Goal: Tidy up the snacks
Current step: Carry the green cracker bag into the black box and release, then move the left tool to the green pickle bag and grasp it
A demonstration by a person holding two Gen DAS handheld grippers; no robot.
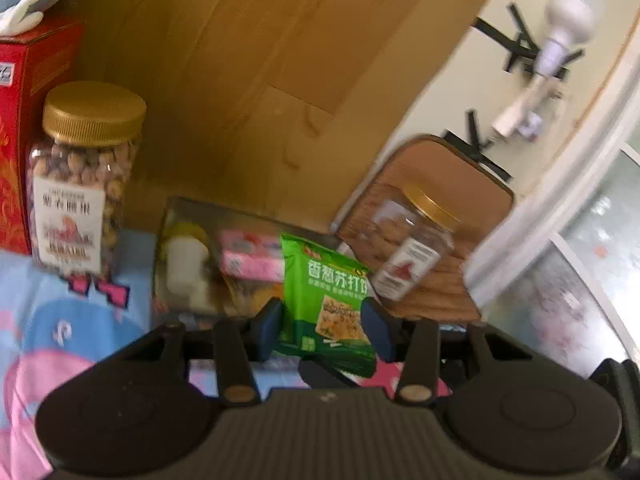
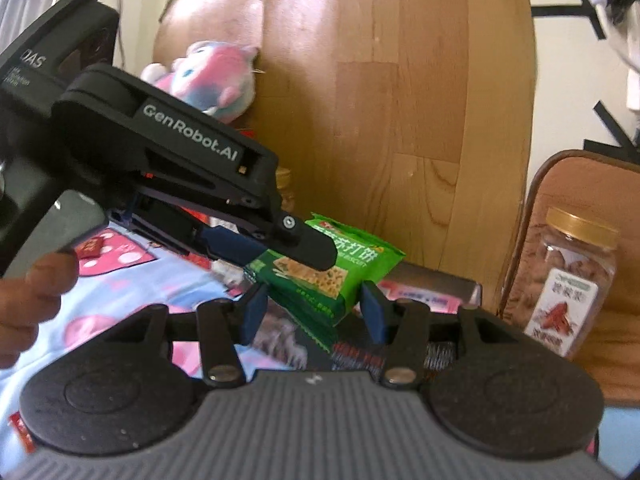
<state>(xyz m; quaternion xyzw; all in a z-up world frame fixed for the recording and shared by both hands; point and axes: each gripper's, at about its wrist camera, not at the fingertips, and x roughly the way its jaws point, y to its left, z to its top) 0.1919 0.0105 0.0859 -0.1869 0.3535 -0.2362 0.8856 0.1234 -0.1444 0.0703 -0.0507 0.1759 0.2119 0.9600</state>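
Observation:
A green biscuit packet (image 1: pixel 328 300) is held between the blue pads of my left gripper (image 1: pixel 326 322), above a blue and pink cloth. In the right wrist view the same packet (image 2: pixel 332 268) sits in the left gripper's (image 2: pixel 280 246) jaws, in front of my right gripper (image 2: pixel 312 312). The right gripper's pads stand wide on either side of the packet's lower end; whether they touch it I cannot tell. A clear tray (image 1: pixel 176 216) with a small bottle and pink packets lies just beyond the packet.
A gold-lidded jar of nuts (image 1: pixel 82 184) stands at the left by a red box (image 1: pixel 24 128). A second jar (image 1: pixel 416 252) sits on a brown woven tray (image 1: pixel 452 172), also in the right wrist view (image 2: pixel 568 280). A wooden board (image 2: pixel 400 100) and plush toy (image 2: pixel 216 80) stand behind.

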